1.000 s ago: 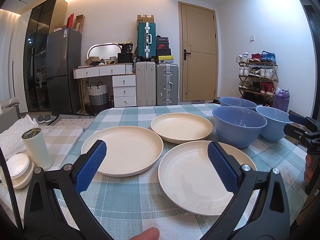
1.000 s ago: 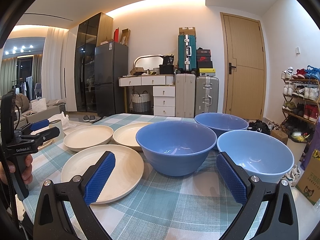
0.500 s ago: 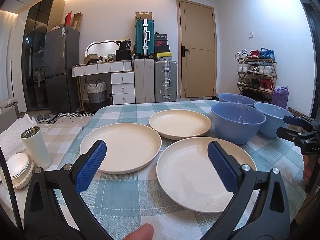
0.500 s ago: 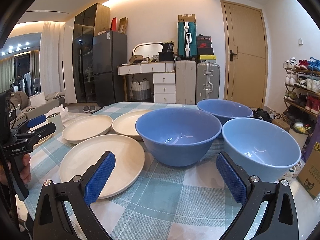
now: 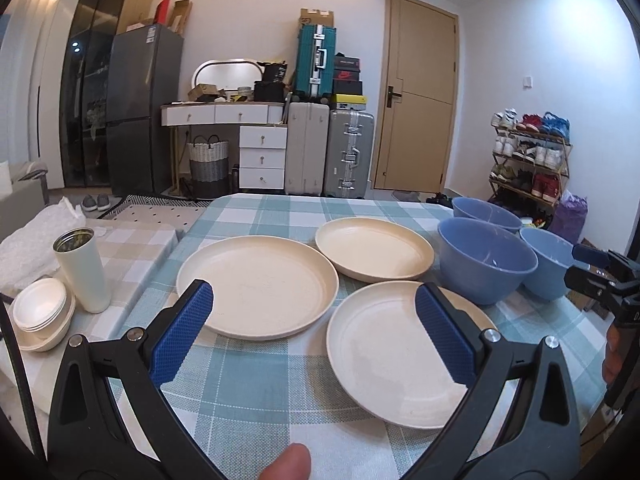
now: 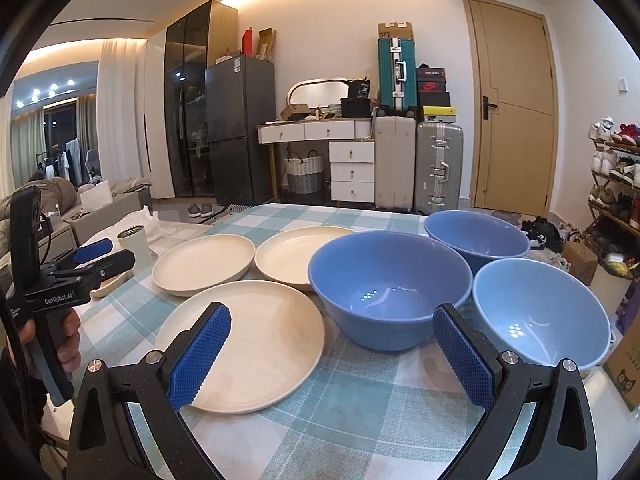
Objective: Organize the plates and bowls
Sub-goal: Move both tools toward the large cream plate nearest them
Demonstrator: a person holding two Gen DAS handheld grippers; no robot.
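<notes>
A white tumbler (image 5: 82, 268) and stacked white bowls (image 5: 40, 312) stand left of the checked surface (image 5: 256, 376). Both claws, left claw (image 5: 312, 328) and right claw (image 6: 330, 354), hang released above the nearest cream plate (image 5: 392, 352) and nearest blue bowl (image 6: 390, 292).

Both grippers' fingers (image 5: 182, 334) wide apart

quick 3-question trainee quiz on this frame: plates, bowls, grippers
1. How many cream plates lie on the checked table, and how many blue bowls?
2. True or false: the left gripper is shut on a plate.
3. Which bowl stands nearest the near plate: A) middle bowl, B) far bowl, C) light blue bowl?

Key: 1. Three plates, three bowls, none stacked. 2. False; both it and the right gripper are open and empty. 3. A.
</notes>
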